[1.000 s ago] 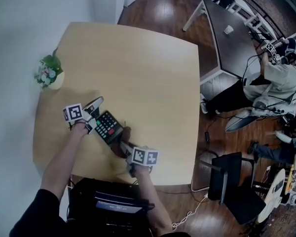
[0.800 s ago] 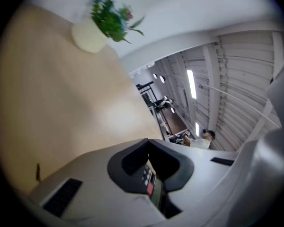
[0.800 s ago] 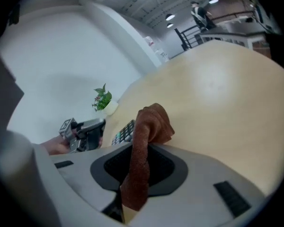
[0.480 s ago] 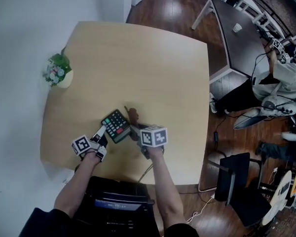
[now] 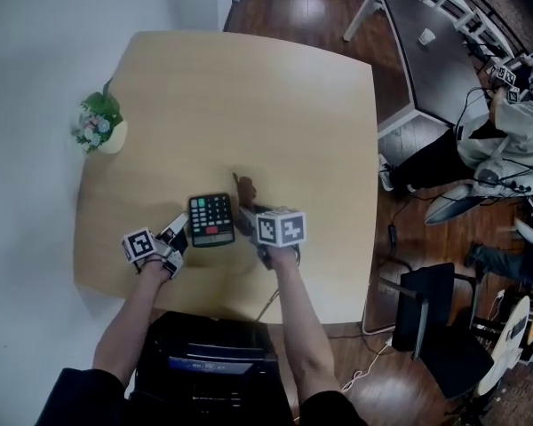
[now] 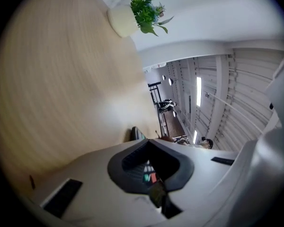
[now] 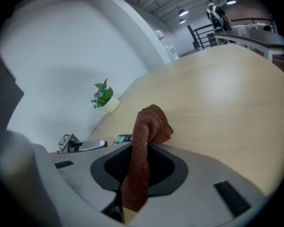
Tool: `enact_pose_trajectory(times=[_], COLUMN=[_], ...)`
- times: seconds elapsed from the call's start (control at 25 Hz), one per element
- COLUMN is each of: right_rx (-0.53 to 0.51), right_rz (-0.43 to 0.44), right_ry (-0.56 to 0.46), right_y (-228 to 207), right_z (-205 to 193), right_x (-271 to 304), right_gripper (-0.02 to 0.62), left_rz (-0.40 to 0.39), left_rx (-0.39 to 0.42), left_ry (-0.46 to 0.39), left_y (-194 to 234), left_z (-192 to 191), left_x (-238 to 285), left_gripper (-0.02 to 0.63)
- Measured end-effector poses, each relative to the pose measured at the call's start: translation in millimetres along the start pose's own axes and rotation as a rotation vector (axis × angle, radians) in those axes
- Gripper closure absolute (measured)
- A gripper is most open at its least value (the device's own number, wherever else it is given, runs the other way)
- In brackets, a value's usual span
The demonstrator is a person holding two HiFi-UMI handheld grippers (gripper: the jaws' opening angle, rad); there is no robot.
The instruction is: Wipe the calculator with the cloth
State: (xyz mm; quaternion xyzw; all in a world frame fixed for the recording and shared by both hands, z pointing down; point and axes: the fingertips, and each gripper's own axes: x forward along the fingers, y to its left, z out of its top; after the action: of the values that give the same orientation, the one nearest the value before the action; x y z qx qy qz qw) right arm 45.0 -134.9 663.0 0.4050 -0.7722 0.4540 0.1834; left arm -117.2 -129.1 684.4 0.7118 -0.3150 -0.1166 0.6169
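While the cloth sits beside it rather than on it, judged unwiped: black rectangular calculator, flat on pale wooden table, just right of left gripper — jaws pressed together on its near-left corner. Long axis running forward from the grippers, red keys nearest. Further right, right gripper pinching bunched brown cloth — whole wipe left.

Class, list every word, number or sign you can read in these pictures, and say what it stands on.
No text can be read anywhere.
calculator: key labels too small to read.
marker cubes: black-and-white square patterns only, no words.
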Motion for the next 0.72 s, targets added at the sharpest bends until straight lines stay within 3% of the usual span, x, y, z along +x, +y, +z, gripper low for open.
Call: enact_pose_trajectory(times=[0.12,0.28,0.48,0.72], right_rx=[-0.070,-0.097,0.023,0.150], right_rz=[-0.009,0.038,0.091,0.177], right_ry=[0.083,0.209,0.197,0.219], right_y=[-9,4,12,39], right_z=[28,12,-22,-95], right_x=[32,57,34,-14], right_gripper=[0.512,0.512,0.511,0.509], left_rz=[0.010,0.014,0.008,0.019], left_rx=[-0.052,-0.087,-0.108,-0.102], left_ry=[-0.026,-0.077,-0.092,-0.097], left_y=[4,2,2,4], left_z=[-14,-10,-7,-6], left_x=[-2,2,2,3], left_gripper=[0.611,0.611,0.611,0.611])
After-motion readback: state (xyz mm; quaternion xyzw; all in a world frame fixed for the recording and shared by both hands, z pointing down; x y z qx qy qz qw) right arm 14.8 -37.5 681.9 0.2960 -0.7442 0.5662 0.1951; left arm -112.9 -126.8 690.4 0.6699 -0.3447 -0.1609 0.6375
